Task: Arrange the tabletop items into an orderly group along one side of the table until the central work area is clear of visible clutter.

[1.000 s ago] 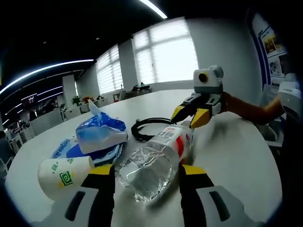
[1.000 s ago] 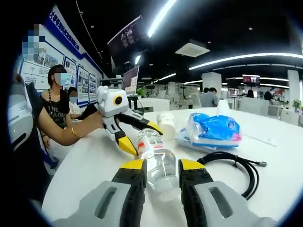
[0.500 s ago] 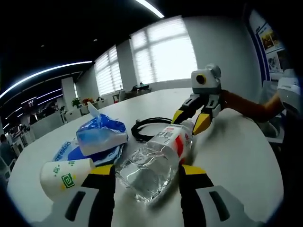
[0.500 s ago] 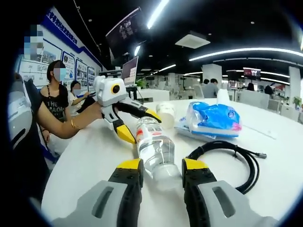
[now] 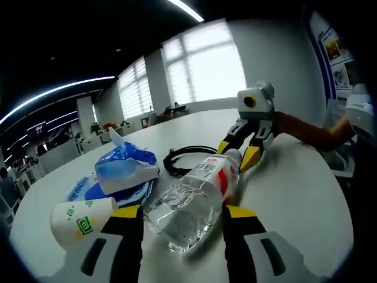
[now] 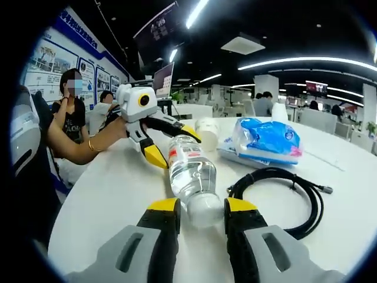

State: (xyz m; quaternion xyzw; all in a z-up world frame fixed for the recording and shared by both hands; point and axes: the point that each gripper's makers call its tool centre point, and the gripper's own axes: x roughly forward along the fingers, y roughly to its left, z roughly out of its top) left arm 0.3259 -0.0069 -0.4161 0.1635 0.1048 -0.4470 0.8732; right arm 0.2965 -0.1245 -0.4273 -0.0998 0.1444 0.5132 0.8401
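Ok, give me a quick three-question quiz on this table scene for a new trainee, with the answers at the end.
1. True or false: the water bottle stands upright on the table.
2. The black cable: A) lies coiled on the table; B) hangs from a gripper; C) is wrapped round the bottle.
3. Fill in: the paper cup lies on its ____.
Key: 1 false, it lies flat; 2 A; 3 side.
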